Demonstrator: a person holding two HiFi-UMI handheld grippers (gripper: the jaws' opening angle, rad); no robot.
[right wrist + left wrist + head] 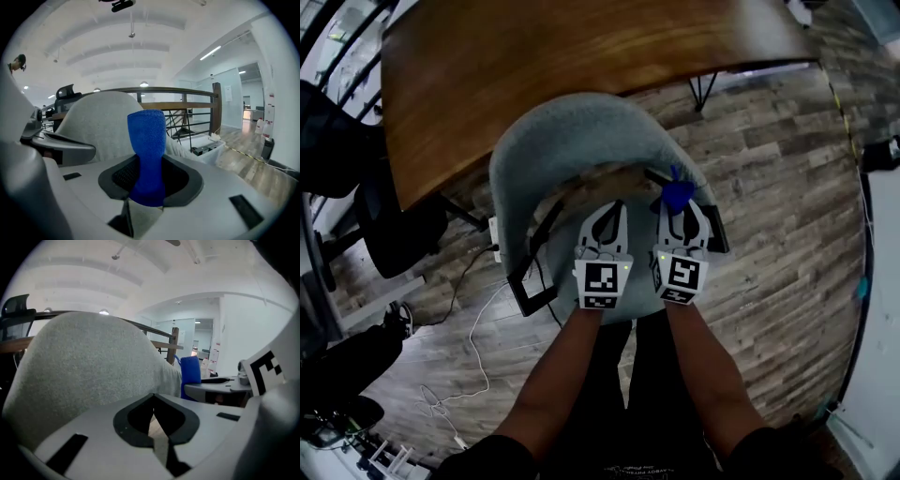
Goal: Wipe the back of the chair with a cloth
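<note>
While right gripper [149, 187] clamps blue terry cloth [147, 145] upright, cloth's lower end hidden in jaws, left gripper [153, 404] has jaws together, empty. Both just beside rounded grey fabric chair back [572, 141]; cloth contact unclear. Brown wooden table [534, 56] beyond chair back, cut off.

The chair [553, 141] is nubby matt grey fabric, the cloth [147, 150] blue napped textile, and the table [534, 56] smooth polished wood.

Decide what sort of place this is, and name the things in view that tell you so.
Probably an open-plan office or studio. A long wooden desk has a black office chair beside it, and there are glass partitions further back.
</note>
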